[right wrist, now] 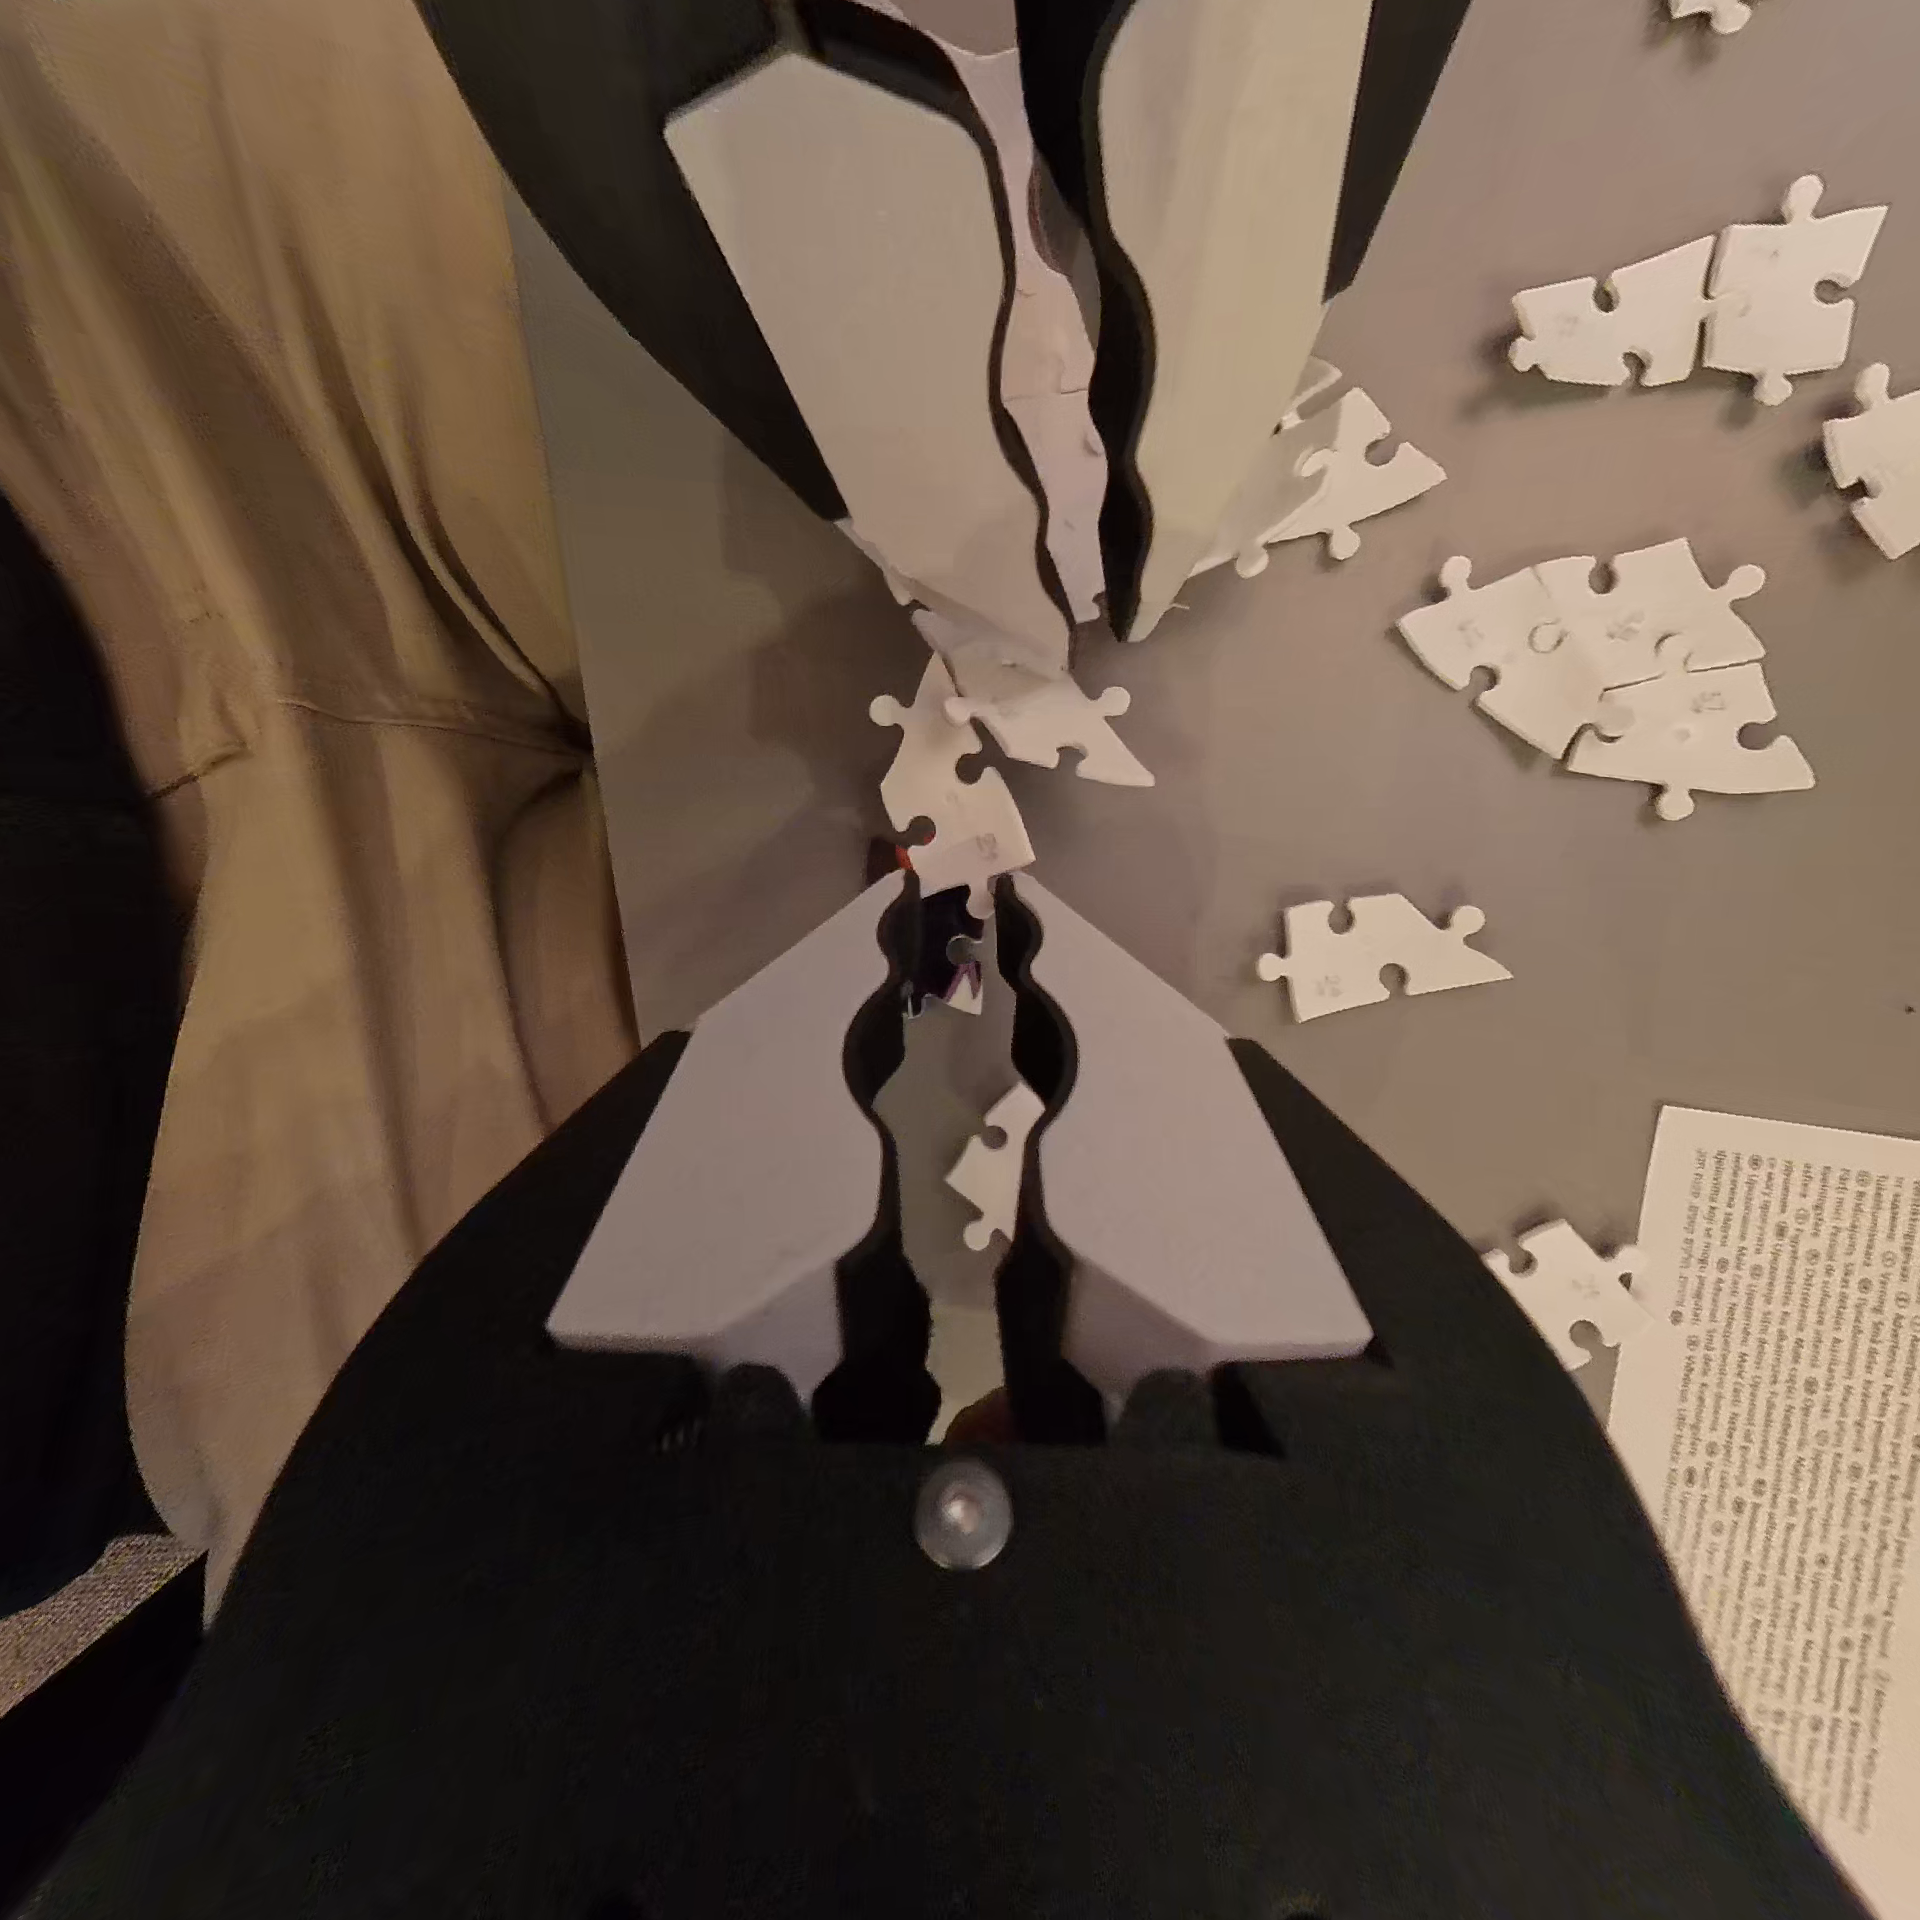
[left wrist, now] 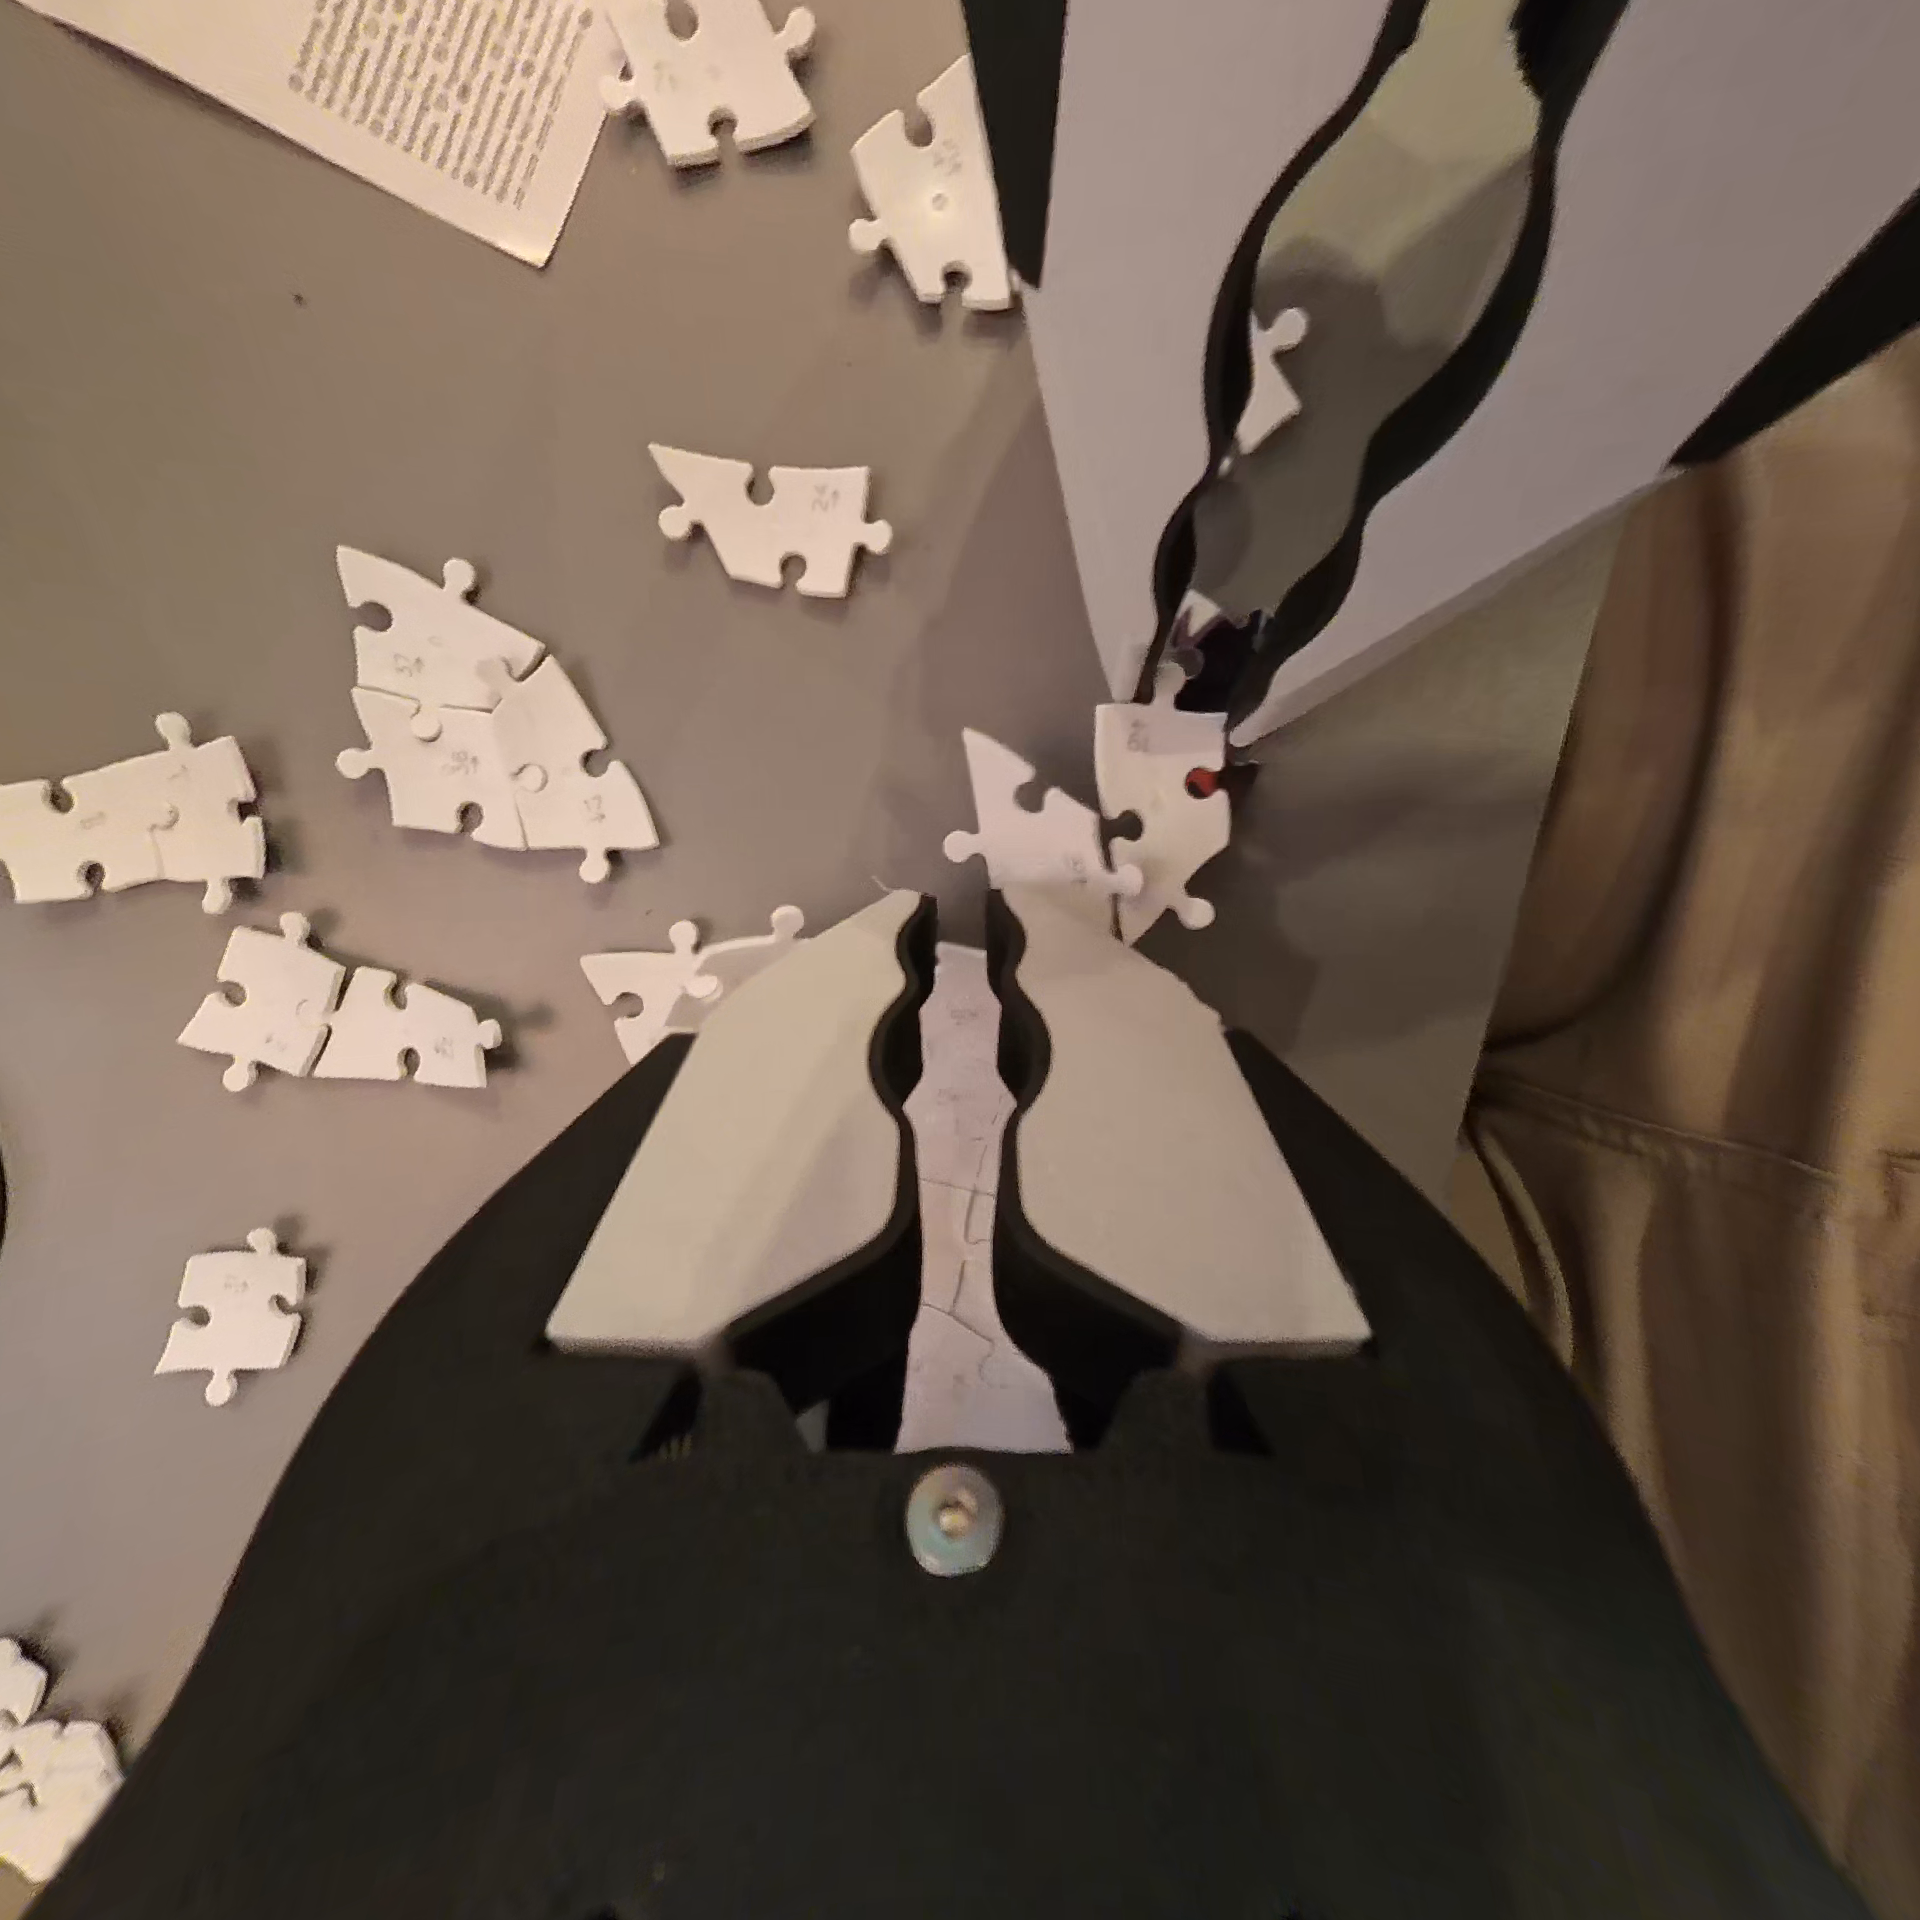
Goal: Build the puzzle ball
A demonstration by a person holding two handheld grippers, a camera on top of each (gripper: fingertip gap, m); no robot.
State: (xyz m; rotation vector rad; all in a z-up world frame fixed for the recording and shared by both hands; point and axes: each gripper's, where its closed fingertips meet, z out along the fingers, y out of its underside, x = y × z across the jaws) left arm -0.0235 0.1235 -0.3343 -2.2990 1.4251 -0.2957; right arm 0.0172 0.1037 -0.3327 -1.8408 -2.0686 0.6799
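Note:
My left gripper (left wrist: 956, 909) is shut on a curved strip of joined white puzzle pieces (left wrist: 961, 1143) that runs back between its fingers. The strip's end piece (left wrist: 1023, 821) sticks out past the tips. My right gripper (right wrist: 951, 883) is shut on a single white puzzle piece (right wrist: 961, 821), with its printed side showing between the fingers. That piece (left wrist: 1164, 800) touches the strip's end piece (right wrist: 1049, 727), edge to edge, above the grey table (left wrist: 312, 416). The two grippers face each other, tips close: the right gripper (left wrist: 1195, 681) and the left gripper (right wrist: 1091, 613) each show in the other's view.
Loose white pieces and small joined groups lie face down on the table: a cluster of three (left wrist: 488, 727), pairs (left wrist: 774, 514) (left wrist: 343, 1018) (left wrist: 135, 821), a single (left wrist: 234, 1309). A printed paper sheet (right wrist: 1787, 1455) lies at the table's edge. A person's beige garment (right wrist: 260, 623) is close behind the grippers.

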